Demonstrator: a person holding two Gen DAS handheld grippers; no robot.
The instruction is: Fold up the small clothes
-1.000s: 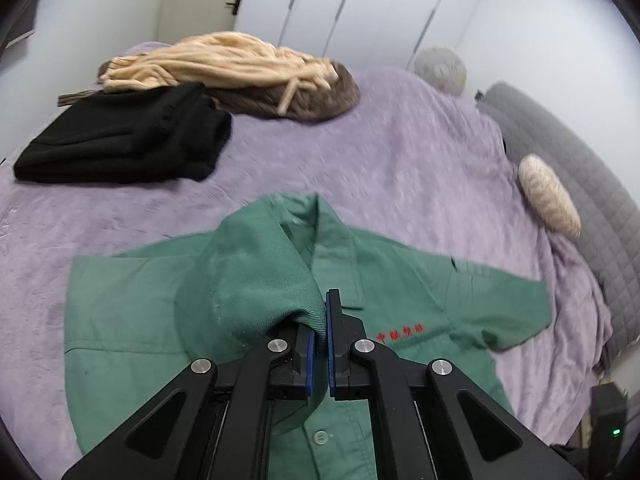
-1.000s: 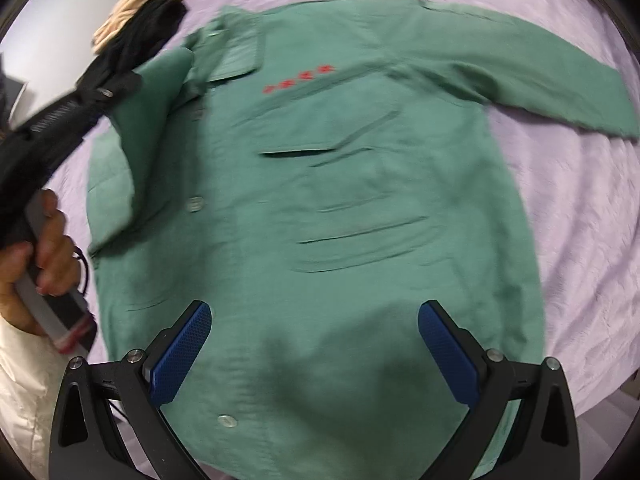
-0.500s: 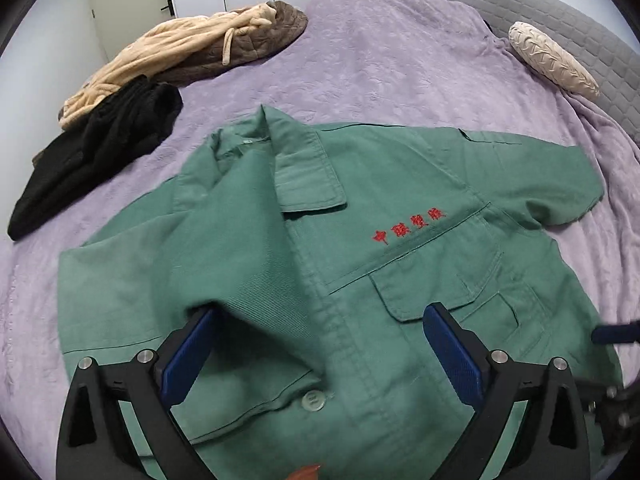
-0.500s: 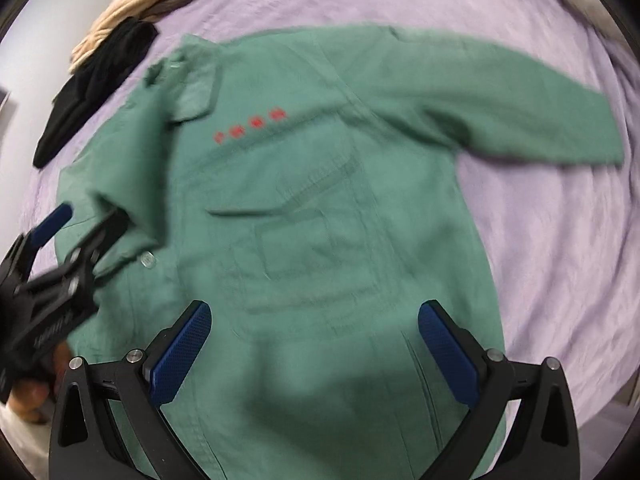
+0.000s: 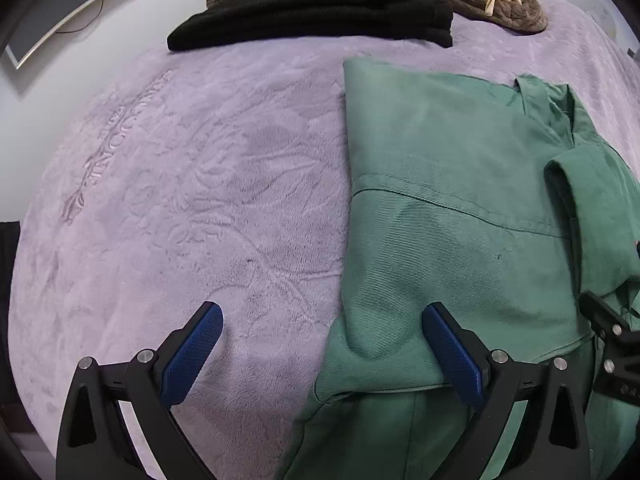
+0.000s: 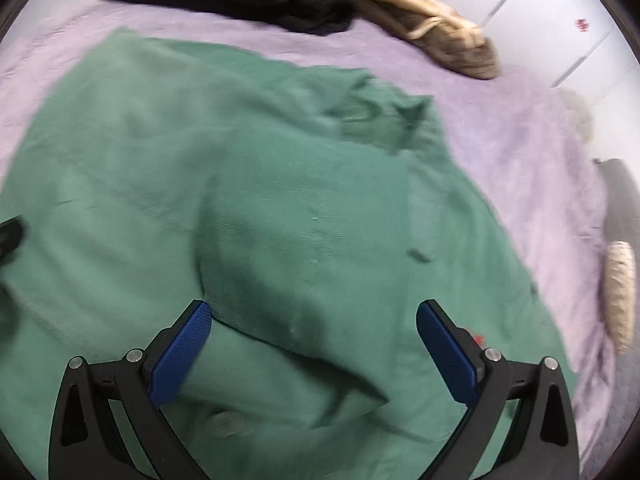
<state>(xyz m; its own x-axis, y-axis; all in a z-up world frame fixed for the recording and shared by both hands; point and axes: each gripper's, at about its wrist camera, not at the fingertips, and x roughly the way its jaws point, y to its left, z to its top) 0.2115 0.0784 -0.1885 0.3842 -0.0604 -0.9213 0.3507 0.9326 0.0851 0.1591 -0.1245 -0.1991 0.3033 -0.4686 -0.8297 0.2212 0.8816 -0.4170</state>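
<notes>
Since a second ago: left gripper (image 5: 320, 340) let go of the green fold it was pinching, jaws having just swung from clamped to wide apart, then shifted over to the shirt's left edge. Now hanging above that edge, nothing between the blue pads (image 5: 188, 356); one pad over bare purple blanket (image 5: 180, 184), the other over green cloth. Right gripper (image 6: 314, 340) likewise spread wide and empty, as it was a second ago, pointed down at the middle of the green shirt (image 6: 280, 220), that view blurred.

Green shirt (image 5: 460, 208) lying on the blanket, one side panel folded over onto the body, making a straight vertical edge along its left side. Collar (image 6: 376, 116) at the far end, a pale button (image 6: 228, 422) near the lower edge of the right view, a speck of red stitching just beside the right pad. Part of the other tool, black, showing at the right margin of the left view.

Farther off on the blanket: folded black garment (image 5: 316, 12), then a beige and brown garment (image 6: 440, 36) beyond it. Knitted cream cushion (image 6: 620, 292) at the far right, white cupboard doors (image 6: 560, 12) behind. Curved monitor (image 5: 60, 4) on the wall at upper left.
</notes>
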